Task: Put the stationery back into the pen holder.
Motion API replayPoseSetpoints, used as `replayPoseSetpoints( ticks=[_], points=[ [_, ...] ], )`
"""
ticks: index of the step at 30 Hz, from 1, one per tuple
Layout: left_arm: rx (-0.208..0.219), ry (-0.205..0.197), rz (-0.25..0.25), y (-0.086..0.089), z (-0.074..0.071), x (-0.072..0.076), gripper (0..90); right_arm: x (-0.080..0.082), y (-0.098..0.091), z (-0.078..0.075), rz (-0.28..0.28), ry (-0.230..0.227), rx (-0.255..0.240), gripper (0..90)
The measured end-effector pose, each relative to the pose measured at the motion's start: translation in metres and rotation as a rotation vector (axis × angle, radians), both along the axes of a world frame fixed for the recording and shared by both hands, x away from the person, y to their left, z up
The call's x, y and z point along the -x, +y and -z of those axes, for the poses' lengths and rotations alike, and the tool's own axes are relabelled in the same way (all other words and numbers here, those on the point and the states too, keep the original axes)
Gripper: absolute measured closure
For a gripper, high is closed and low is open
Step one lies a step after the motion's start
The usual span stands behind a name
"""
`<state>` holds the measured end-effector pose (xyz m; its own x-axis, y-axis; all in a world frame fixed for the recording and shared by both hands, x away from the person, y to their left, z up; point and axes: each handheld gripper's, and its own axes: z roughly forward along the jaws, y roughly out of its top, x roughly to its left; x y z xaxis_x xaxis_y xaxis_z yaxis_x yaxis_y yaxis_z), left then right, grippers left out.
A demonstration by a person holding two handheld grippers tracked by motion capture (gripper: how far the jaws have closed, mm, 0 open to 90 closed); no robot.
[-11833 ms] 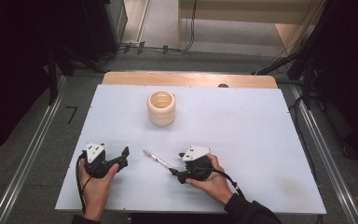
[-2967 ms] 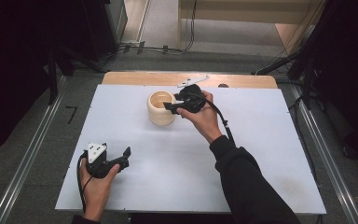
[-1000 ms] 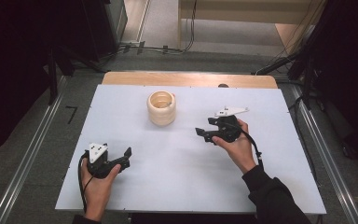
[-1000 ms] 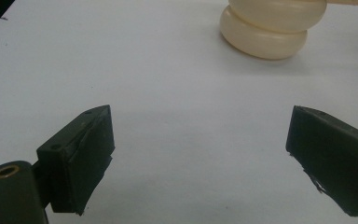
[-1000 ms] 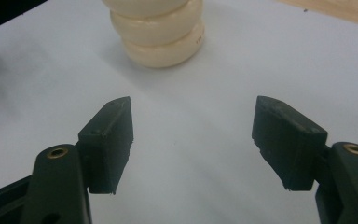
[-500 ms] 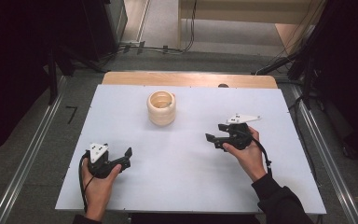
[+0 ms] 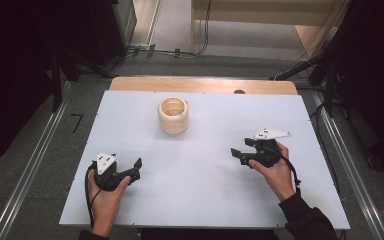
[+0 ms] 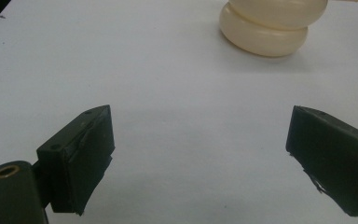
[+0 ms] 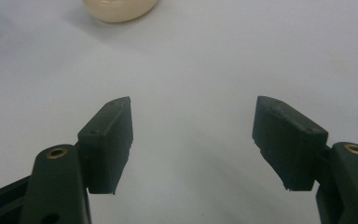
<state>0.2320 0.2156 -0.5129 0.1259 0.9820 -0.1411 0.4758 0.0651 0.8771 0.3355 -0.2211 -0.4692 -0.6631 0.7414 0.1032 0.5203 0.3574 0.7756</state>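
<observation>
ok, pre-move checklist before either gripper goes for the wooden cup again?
1. Left gripper open, nothing between the jaws: ok.
2. Right gripper open, nothing between the jaws: ok.
3. Wooden cup upright on the white table, apart from both grippers: ok.
4. Path from each gripper to the cup free of other things: ok.
5. What lies inside the cup: cannot tell, the high view is too small.
6. Both grippers low over the table, hands steady on them: ok.
</observation>
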Motion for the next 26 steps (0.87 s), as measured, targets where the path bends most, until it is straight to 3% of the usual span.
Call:
replayPoseSetpoints(
  ticks=[26],
  points=[
    [0.003,0.005,-0.005,0.0,0.0,0.001,8.4,0.032,-0.07,0.014,0.115,0.001,0.049,25.4]
  ],
)
